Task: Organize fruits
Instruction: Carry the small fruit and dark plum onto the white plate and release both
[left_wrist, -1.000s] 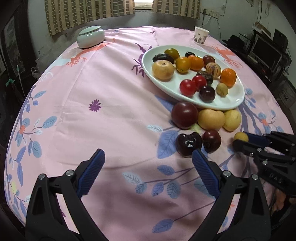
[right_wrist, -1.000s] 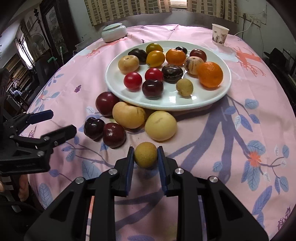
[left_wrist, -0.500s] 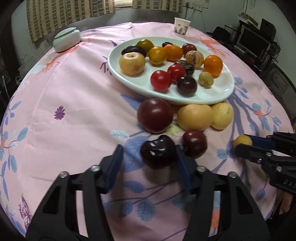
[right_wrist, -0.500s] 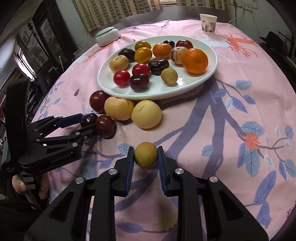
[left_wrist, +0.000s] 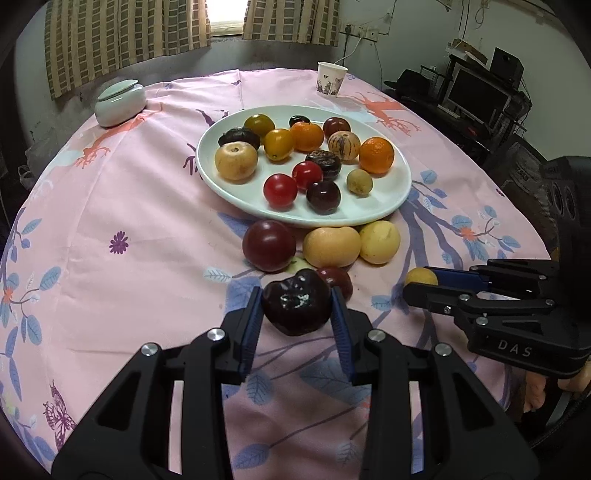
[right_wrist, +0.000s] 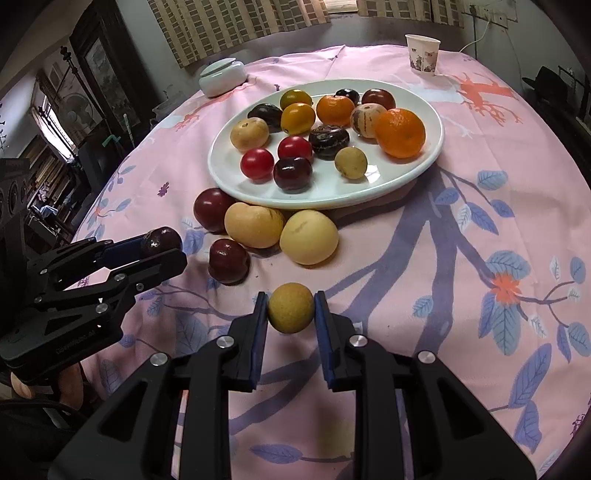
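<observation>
The pink tablecloth (left_wrist: 110, 206) with blue leaves covers the whole table in front of me. On it stands the white plate (right_wrist: 417, 170), and it carries many fruits, among them an orange (right_wrist: 400, 132) at its right side and two red tomatoes (right_wrist: 257, 163) near its front rim. Just in front of the plate, on the cloth, lie a big dark red plum (left_wrist: 269, 244), a tan pear-like fruit (left_wrist: 331, 246) and a yellow fruit (left_wrist: 379, 242), close together in a row, with one smaller dark plum (right_wrist: 228, 260) nearer to me. My left tongs (left_wrist: 297, 314) are pinching a dark cherry-coloured plum (left_wrist: 297, 305) between the blue pads. My right tongs (right_wrist: 290, 314) are pinching a small round yellow-brown fruit (right_wrist: 290, 307). A paper cup (left_wrist: 331, 78) and a pale lidded jar (left_wrist: 120, 102) stand far behind the plate.
</observation>
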